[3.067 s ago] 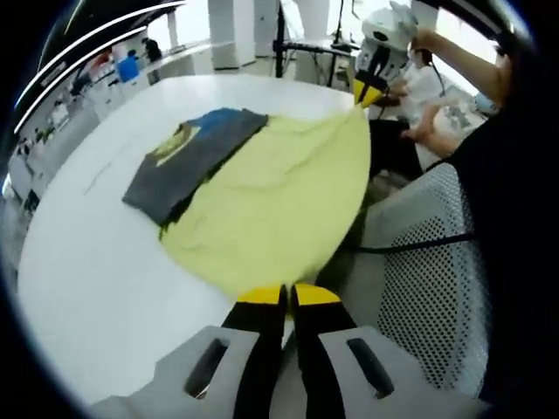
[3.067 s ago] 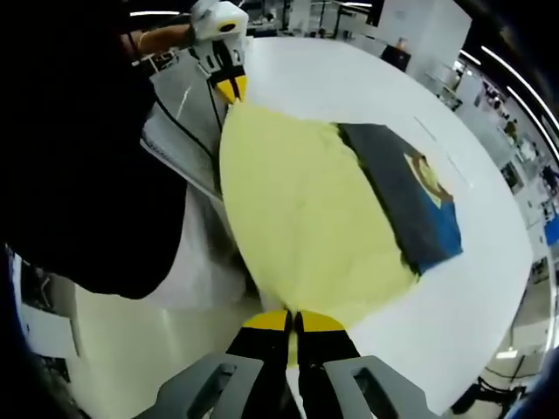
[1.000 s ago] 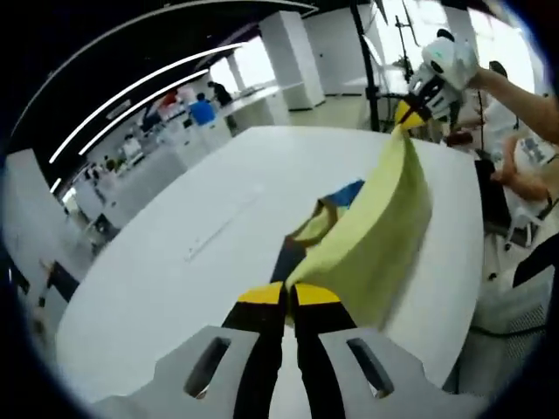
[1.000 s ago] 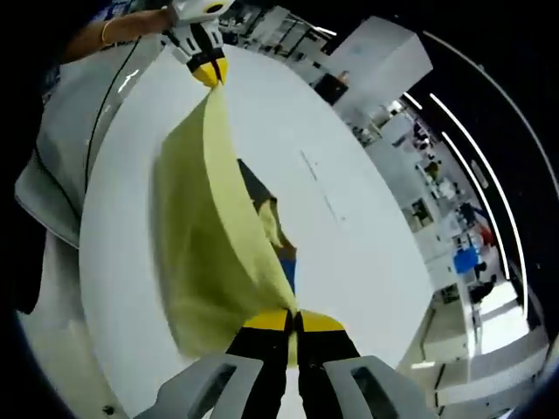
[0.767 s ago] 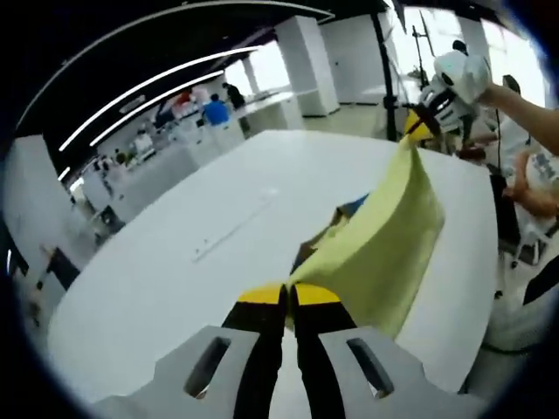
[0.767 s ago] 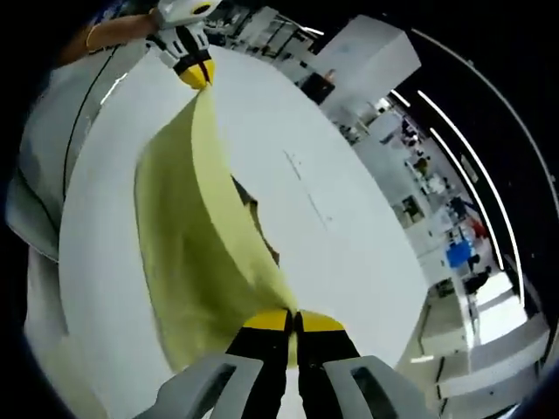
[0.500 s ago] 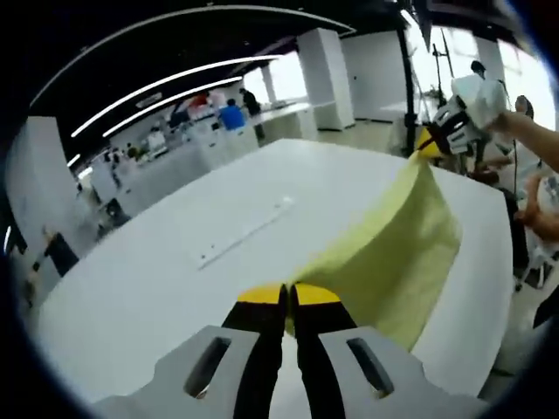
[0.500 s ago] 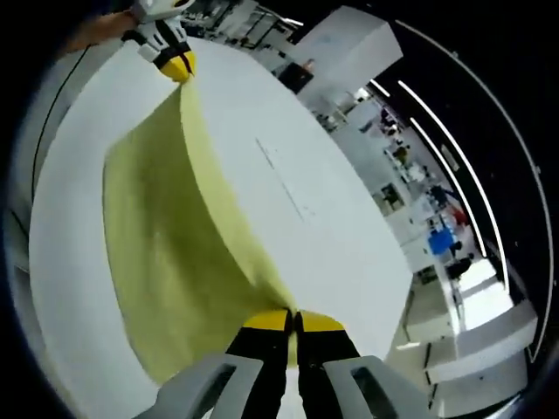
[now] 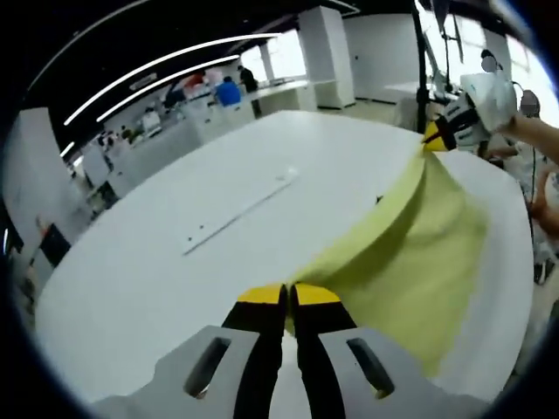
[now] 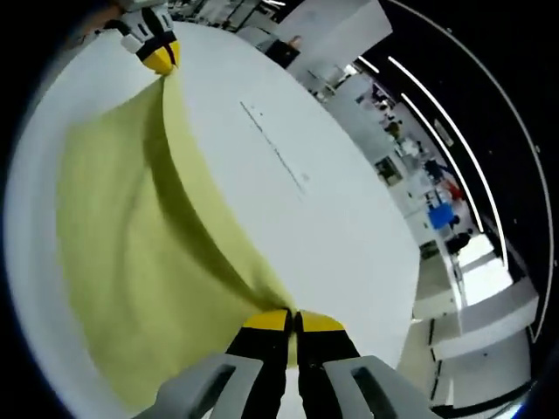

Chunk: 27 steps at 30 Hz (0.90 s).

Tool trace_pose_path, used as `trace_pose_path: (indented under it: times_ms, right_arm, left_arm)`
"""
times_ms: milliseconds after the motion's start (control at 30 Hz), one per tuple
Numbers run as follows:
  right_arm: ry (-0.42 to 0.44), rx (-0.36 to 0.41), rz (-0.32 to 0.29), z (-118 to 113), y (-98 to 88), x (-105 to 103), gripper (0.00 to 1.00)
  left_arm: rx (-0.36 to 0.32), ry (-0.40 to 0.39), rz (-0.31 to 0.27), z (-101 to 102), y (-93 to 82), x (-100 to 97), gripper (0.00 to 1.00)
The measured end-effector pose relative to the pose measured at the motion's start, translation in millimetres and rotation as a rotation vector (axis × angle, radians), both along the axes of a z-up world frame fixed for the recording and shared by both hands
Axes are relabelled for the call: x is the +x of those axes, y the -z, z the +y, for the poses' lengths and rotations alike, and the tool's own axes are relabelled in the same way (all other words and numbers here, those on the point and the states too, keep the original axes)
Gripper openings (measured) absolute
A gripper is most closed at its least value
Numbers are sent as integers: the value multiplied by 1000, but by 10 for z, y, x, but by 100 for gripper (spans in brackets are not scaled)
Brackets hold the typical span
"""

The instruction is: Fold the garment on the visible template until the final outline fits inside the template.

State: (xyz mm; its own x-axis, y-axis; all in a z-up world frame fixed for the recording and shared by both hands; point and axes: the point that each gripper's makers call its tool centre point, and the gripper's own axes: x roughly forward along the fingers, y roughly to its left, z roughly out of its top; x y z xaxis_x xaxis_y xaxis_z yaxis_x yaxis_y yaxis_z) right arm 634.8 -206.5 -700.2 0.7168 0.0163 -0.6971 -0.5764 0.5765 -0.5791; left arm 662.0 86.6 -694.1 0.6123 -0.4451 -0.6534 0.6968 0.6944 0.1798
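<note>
Folding the pale yellow cloth garment (image 9: 410, 253) over the white round surface (image 9: 175, 262).
Each hand-held gripper, left (image 9: 290, 295) and right (image 10: 293, 321), pinches 1 corner, jaws closed; next, lay the edge down flat.

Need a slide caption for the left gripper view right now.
Left gripper and right gripper hold the yellow garment's edge taut over the white table.

Desk (image 9: 175, 262): large, white, rounded edge, across the middle of both views. Ceiling: dark, with long white light strips (image 9: 166, 74) curving across the upper left of the left gripper view. White square pillar (image 9: 325, 48) at top centre. Bright windows (image 9: 463, 39) at upper right. Further white counters (image 9: 262, 96) with distant people behind the desk.
</note>
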Motion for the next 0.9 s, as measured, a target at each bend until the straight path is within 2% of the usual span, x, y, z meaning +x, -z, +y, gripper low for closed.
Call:
trace_pose_path:
  times_ms: [133,200,333,533,600,667,733,900]
  right_arm:
    - [4,3,50,-11,216,72,0]
    - [28,34,61,-9,296,84,0]
    - [18,20,86,-22,474,127,0]
    - [15,29,104,-10,587,142,0]
    - [22,50,106,-13,605,151,0]
    - [57,117,103,0,620,153,1]
    - [81,170,128,6,661,123,1]
    - [94,240,139,-9,665,95,4]
  left_arm:
    - [0,7,19,-16,168,77,0]
    - [9,12,24,-21,245,113,0]
    - [32,17,53,-27,437,180,0]
    - [45,16,80,5,619,217,0]
    - [46,17,85,13,661,225,0]
    - [51,21,84,20,689,227,1]
    - [52,29,73,19,695,233,1]
    - [38,36,72,36,693,239,5]
